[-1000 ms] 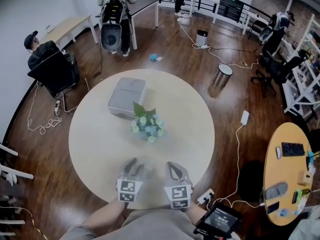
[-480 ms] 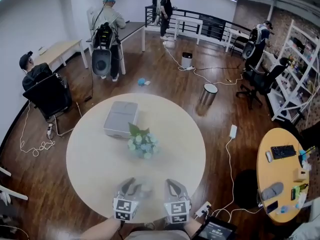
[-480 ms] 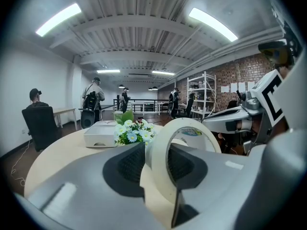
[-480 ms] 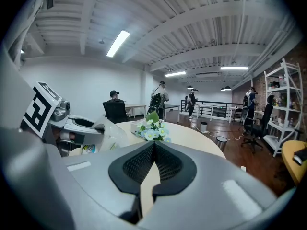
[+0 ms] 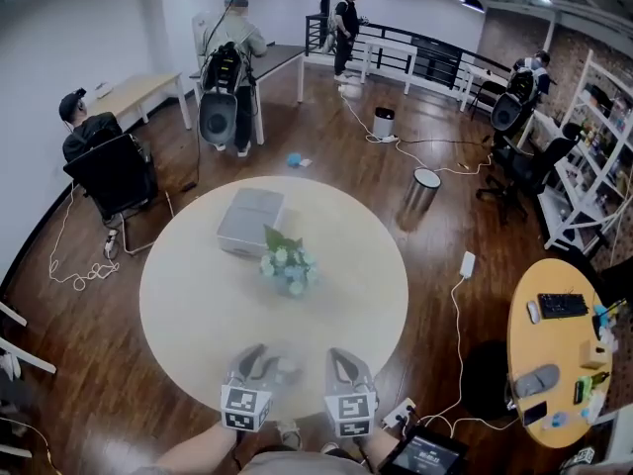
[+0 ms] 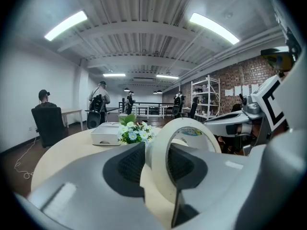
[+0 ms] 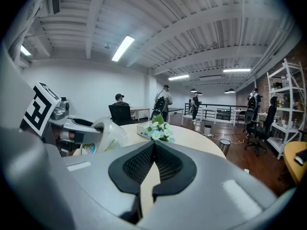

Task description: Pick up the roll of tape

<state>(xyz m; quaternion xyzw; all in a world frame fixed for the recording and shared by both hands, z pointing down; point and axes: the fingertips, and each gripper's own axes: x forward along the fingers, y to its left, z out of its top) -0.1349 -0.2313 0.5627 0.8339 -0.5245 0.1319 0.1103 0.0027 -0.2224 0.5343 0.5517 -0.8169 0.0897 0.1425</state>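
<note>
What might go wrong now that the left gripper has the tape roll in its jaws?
The left gripper seems to pinch only one wall of the roll of tape, with one pad inside the hole, so the roll might swing or slip out onto the table. The right gripper, shut and empty, hangs close beside it; a nudge might knock the roll loose.

Open-plan office/lab: desks (image 5: 134,92), swivel chairs (image 5: 111,174), shelving racks (image 5: 593,166), floor cables (image 5: 74,265), ceiling strip lights (image 6: 214,28).

No text is legible; the label (image 6: 193,132) inside the roll of tape (image 6: 157,169) is too blurred
</note>
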